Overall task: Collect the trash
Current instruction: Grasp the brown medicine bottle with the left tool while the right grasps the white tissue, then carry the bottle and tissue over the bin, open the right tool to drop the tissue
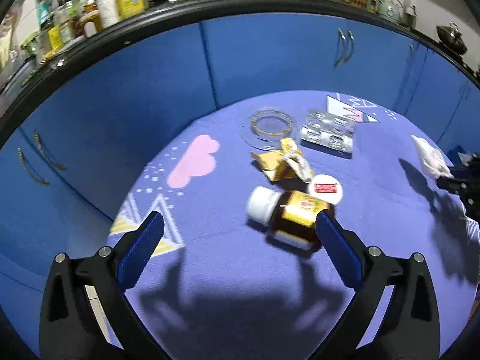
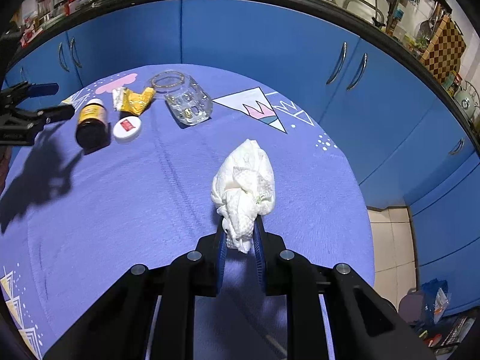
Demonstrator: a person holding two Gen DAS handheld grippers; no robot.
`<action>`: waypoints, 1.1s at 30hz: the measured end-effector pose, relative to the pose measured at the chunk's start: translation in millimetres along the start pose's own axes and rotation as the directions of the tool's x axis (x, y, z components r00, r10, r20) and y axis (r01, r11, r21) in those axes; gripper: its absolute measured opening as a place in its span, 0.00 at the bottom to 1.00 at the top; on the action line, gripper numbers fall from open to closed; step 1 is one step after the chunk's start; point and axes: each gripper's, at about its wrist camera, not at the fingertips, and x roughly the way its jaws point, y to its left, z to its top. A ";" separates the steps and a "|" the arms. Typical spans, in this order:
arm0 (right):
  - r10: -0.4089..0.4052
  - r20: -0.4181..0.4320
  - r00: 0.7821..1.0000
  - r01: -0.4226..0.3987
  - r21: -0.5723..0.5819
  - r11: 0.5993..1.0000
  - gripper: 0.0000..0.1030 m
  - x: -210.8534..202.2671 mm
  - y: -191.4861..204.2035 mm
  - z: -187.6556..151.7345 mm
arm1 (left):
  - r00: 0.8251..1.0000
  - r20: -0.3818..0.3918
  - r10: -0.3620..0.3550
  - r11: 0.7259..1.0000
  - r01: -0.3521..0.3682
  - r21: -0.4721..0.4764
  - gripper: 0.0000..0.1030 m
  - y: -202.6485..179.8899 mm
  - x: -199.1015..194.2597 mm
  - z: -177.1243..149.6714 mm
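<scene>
My right gripper (image 2: 240, 234) is shut on a crumpled white tissue (image 2: 244, 186) above the purple table (image 2: 120, 210); the tissue also shows in the left wrist view (image 1: 430, 159). My left gripper (image 1: 240, 225) is open and empty; its right finger (image 1: 333, 234) is next to a brown bottle (image 1: 297, 219) with a yellow label and white cap, lying on its side. A loose white lid (image 1: 325, 189) and a crumpled gold wrapper (image 1: 282, 162) lie just beyond it. In the right wrist view the bottle (image 2: 91, 123), lid (image 2: 127, 127) and wrapper (image 2: 133, 99) are far left, by the left gripper (image 2: 51, 100).
A clear glass jar (image 2: 186, 99) lies on its side at the table's far edge; it also shows in the left wrist view (image 1: 300, 129). Blue cabinets (image 1: 150, 69) curve behind the table. Tiled floor (image 2: 390, 240) and clutter (image 2: 435, 303) lie to the right.
</scene>
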 end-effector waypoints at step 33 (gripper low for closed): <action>0.019 0.001 1.000 -0.019 -0.003 1.000 0.17 -4.7 3.9 2.6 | 0.997 0.044 -0.063 0.983 0.055 0.177 0.71 -46.3 -4.4 -5.0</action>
